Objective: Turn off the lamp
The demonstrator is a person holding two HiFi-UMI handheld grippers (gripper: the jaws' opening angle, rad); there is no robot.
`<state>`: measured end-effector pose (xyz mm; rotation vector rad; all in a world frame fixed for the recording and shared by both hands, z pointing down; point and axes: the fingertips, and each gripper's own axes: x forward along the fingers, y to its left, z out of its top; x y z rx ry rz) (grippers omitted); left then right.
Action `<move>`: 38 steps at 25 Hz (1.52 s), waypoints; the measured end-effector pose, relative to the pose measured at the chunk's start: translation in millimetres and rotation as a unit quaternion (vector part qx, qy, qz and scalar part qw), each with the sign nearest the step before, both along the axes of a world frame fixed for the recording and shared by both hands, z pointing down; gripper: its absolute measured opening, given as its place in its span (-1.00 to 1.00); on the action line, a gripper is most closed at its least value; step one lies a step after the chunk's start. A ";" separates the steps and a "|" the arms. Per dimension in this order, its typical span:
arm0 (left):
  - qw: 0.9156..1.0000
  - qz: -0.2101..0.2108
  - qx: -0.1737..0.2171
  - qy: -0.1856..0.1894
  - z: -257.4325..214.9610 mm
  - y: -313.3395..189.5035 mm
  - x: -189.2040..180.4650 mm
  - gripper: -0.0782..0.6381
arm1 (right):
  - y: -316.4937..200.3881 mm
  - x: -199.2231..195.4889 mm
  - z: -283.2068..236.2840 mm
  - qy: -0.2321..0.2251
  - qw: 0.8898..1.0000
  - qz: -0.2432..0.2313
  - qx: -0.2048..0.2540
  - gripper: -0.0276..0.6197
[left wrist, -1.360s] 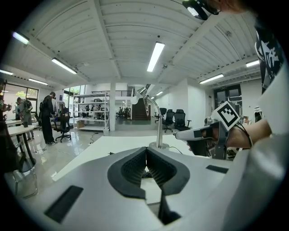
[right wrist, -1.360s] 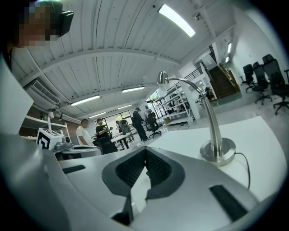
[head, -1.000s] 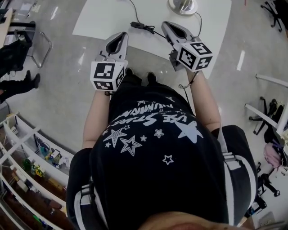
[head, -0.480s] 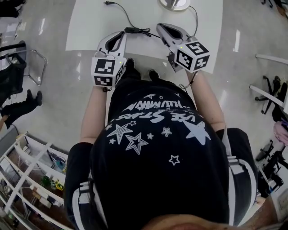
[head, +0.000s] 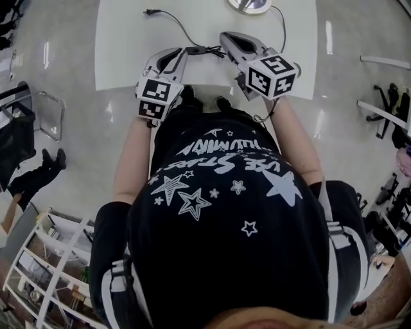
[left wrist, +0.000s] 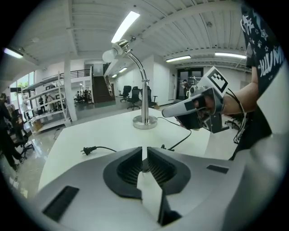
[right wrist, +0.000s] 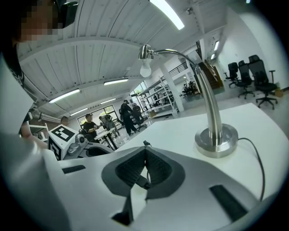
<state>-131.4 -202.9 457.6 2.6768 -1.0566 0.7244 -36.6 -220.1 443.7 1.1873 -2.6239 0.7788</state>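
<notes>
A chrome desk lamp stands at the far side of the white table (head: 122, 58); its round base (head: 248, 5) (left wrist: 145, 122) (right wrist: 216, 140) carries a curved neck up to a white bulb (left wrist: 109, 55) (right wrist: 145, 70). Its black cord (head: 176, 29) ends in a loose plug (head: 149, 11) (left wrist: 86, 150), and a dark lump on the cord (head: 196, 49) lies between my grippers. My left gripper (head: 178, 54) (left wrist: 144, 151) is shut and empty over the near table edge. My right gripper (head: 227, 38) (right wrist: 145, 152) is shut and empty, nearer the base.
Grey floor surrounds the table. A chair (head: 42, 109) stands at the left, shelving (head: 45, 263) at the lower left, more chairs (head: 392, 103) at the right. People stand in the background (right wrist: 90, 124). The table's left half holds only the cord.
Both grippers have moved forward and down from in front of the table to over its near edge, close to the cord. Both stayed shut.
</notes>
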 end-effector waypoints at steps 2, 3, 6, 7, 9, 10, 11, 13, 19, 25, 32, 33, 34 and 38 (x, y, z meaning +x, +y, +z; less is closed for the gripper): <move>1.000 0.024 -0.005 -0.008 8.1 -1.7 -1.0 -0.67 | -2.1 -5.1 5.6 0.005 1.000 0.007 -0.008 -0.90; 0.999 0.034 -0.004 -0.011 11.0 -2.5 -1.3 -0.58 | -2.5 -7.3 8.5 0.008 1.000 0.009 -0.012 -0.90; 0.998 0.059 -0.001 -0.021 18.7 -2.5 0.2 -0.48 | -1.9 -11.4 15.1 0.014 1.000 0.018 -0.020 -0.90; 0.997 0.070 -0.004 -0.025 22.1 -1.9 1.0 -0.46 | -1.9 -12.5 16.5 0.015 0.999 0.021 -0.022 -0.90; 0.995 0.095 -0.011 -0.036 31.4 -1.0 1.8 -0.40 | -3.3 -14.8 19.5 0.018 0.999 0.029 -0.026 -0.90; 0.993 0.107 -0.011 -0.043 36.3 -1.1 1.9 -0.36 | -4.3 -15.7 21.0 0.019 0.999 0.034 -0.028 -0.90; 0.992 0.118 -0.009 -0.050 40.2 -1.4 2.0 -0.30 | -5.0 -16.4 22.4 0.019 0.999 0.039 -0.030 -0.90; 0.988 0.140 -0.004 -0.062 45.8 -1.2 2.1 -0.26 | -5.5 -17.3 24.7 0.019 0.998 0.050 -0.033 -0.90; 0.976 0.200 -0.009 -0.080 60.4 -2.1 -13.4 -0.24 | -3.5 -39.4 30.7 0.026 0.996 0.079 -0.045 -0.90; 0.966 0.243 -0.001 -0.088 70.0 -6.3 -26.6 -0.24 | -1.1 -57.4 36.4 0.030 0.992 0.110 -0.053 -0.90; 0.953 0.289 -0.003 -0.092 73.5 -3.1 1.5 -0.25 | 4.1 -40.5 39.5 0.032 0.988 0.143 -0.055 -0.90; 0.951 0.294 0.000 -0.094 73.8 -3.1 5.8 -0.25 | 5.4 -38.5 39.5 0.031 0.987 0.147 -0.054 -0.90; 0.949 0.300 0.001 -0.096 74.5 -2.5 9.3 -0.25 | 7.0 -36.9 39.6 0.030 0.987 0.150 -0.053 -0.90; 0.940 0.324 -0.001 -0.103 76.7 3.5 18.6 -0.25 | 13.2 -31.8 40.4 0.030 0.986 0.156 -0.052 -0.90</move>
